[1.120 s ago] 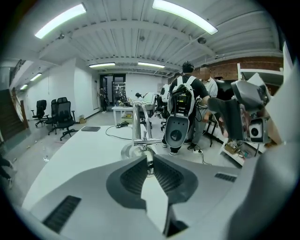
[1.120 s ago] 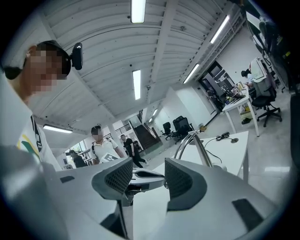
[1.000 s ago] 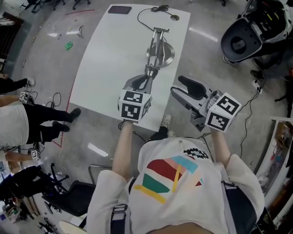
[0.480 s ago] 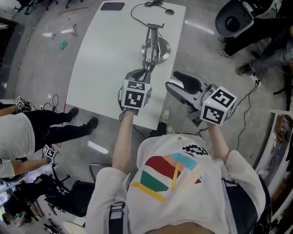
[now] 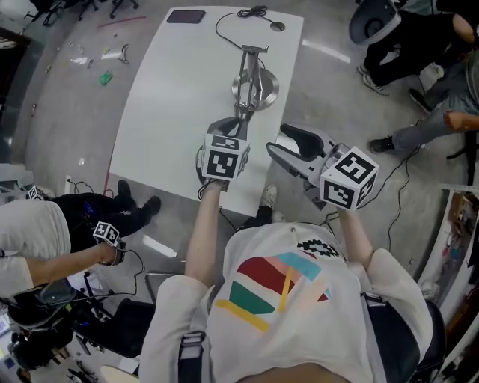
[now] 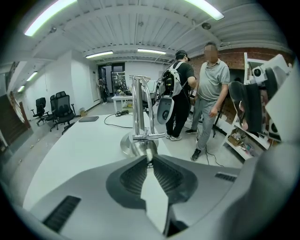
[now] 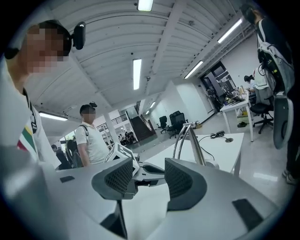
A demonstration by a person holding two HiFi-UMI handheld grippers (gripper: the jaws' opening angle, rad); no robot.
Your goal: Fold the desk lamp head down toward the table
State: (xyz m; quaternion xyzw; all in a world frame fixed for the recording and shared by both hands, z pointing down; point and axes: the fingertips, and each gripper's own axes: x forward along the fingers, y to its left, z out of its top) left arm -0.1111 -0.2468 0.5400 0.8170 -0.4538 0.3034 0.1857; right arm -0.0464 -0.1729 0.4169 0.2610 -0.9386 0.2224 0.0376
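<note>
Grey concrete floor (image 5: 67, 97) all round us, with the long white rectangular table (image 5: 168, 105) running away from us in the head view. The chrome twin-rod desk lamp (image 5: 253, 71) is on the table's right half. Its round metal base (image 5: 268, 88) sits flat on the top. The rods stand upright in the left gripper view, and the lamp's near end reaches toward the table's near edge. Our left gripper (image 5: 230, 129) is at that near end. Its ribbed black pads (image 6: 136, 176) are closed together, pinching a thin pale piece of the lamp right at the tips. Our right gripper (image 5: 288, 143) hangs just beside the table's right edge, apart from the lamp. Its jaws are wide apart with nothing between its pads (image 7: 119, 177); we only see the left gripper beyond them. Two bystanders (image 6: 213, 84) stand past the table's right side. At the far end a black cable (image 5: 257, 11) lies on the top, with a dark flat rectangle (image 5: 185, 16) near the far left corner.
</note>
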